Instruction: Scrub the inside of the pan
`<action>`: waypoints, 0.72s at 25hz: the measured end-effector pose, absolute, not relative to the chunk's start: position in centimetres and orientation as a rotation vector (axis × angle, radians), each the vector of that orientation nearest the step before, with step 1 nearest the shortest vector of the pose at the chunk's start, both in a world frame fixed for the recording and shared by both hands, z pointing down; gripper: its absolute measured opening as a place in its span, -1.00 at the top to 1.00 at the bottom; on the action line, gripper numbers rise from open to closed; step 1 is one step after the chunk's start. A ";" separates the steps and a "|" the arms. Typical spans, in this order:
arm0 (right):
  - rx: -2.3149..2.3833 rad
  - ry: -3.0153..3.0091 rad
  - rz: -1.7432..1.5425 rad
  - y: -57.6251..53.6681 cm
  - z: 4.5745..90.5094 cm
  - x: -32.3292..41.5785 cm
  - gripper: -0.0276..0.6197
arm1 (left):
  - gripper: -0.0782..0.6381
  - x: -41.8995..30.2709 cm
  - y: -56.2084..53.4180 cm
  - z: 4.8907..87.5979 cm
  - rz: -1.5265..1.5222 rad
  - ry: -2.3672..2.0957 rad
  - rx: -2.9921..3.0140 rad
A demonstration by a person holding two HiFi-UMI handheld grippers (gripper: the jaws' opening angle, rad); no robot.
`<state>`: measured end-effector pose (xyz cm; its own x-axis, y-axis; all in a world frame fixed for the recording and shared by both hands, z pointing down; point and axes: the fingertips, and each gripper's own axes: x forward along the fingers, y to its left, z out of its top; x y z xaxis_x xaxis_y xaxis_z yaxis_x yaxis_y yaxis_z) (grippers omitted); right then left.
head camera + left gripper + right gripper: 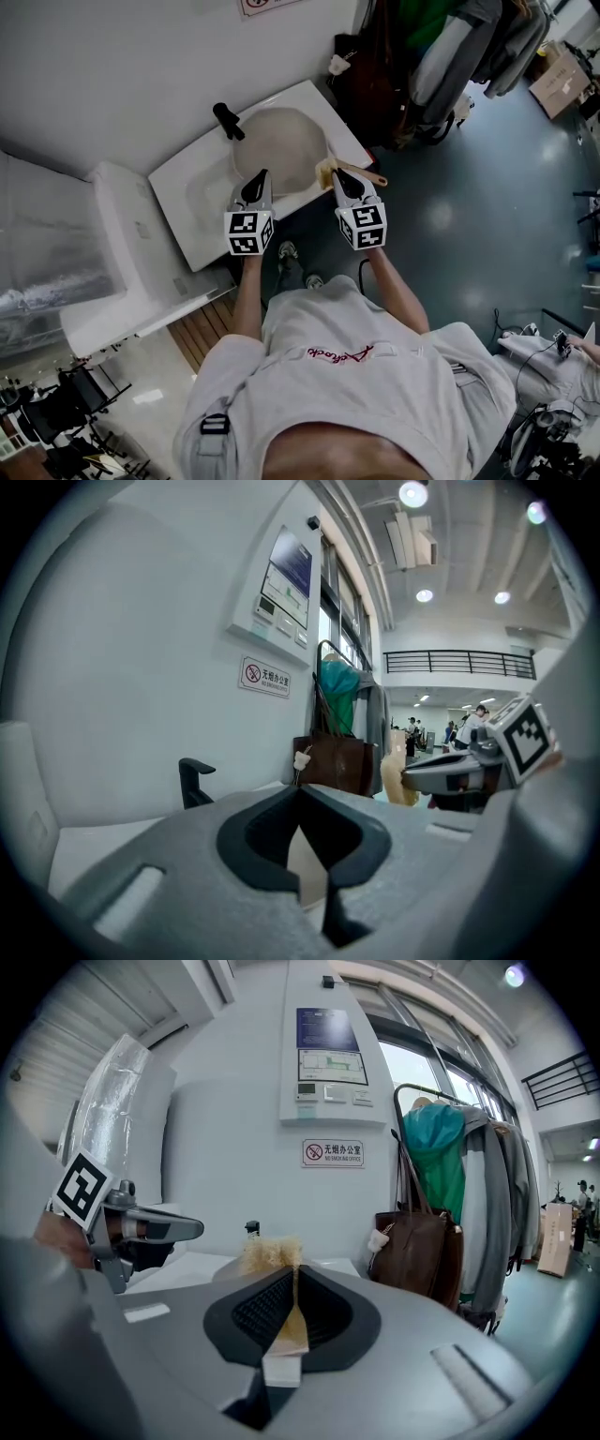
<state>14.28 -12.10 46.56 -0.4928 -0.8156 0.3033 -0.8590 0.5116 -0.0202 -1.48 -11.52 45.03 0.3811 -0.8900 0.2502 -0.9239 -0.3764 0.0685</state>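
1. Right tool [289,1277] of mine has its jaws closed on the flat wooden handle of the scrubbing brush [269,1252]. The pale bristle tuft sticks out past the fingertips.
2. From the head view, that right tool [342,180] holds the scrubbing brush [327,171] at the near right rim of the pan [281,136].
3. My left tool [301,792] has its jaws brought together at the tips, and I see nothing gripped between them.
4. In the head view the left tool [258,183] hangs over the near edge of the pan, just beside the right one; I cannot tell whether it touches the rim.
5. The pan sits on the white bench [192,216] against the wall. Its pale inside faces up and its black handle [228,120] points away from me toward the wall.
6. That handle [194,780] shows beyond my left jaws.
7. A brown bag [417,1251] hangs to the right of the bench, under a green garment [441,1152].
8. A small sign [332,1153] is fixed to the wall above the bench.
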 end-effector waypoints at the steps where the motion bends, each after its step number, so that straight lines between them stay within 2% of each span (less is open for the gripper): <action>1: 1.420 -2.500 0.242 -12.6 46.4 14.0 0.84 | 0.78 -1.7 -12.1 45.0 0.253 -1.622 2.445; 18: 1.522 -2.457 0.188 -23.5 44.0 9.3 0.84 | 0.78 -5.9 -23.9 42.3 0.218 -1.539 2.558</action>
<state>9.26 -23.53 44.03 -0.4260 -0.8626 0.2728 -0.8941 0.4475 0.0189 -5.87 -23.91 42.31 0.4635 -0.8633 0.1998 -0.8848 -0.4631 0.0517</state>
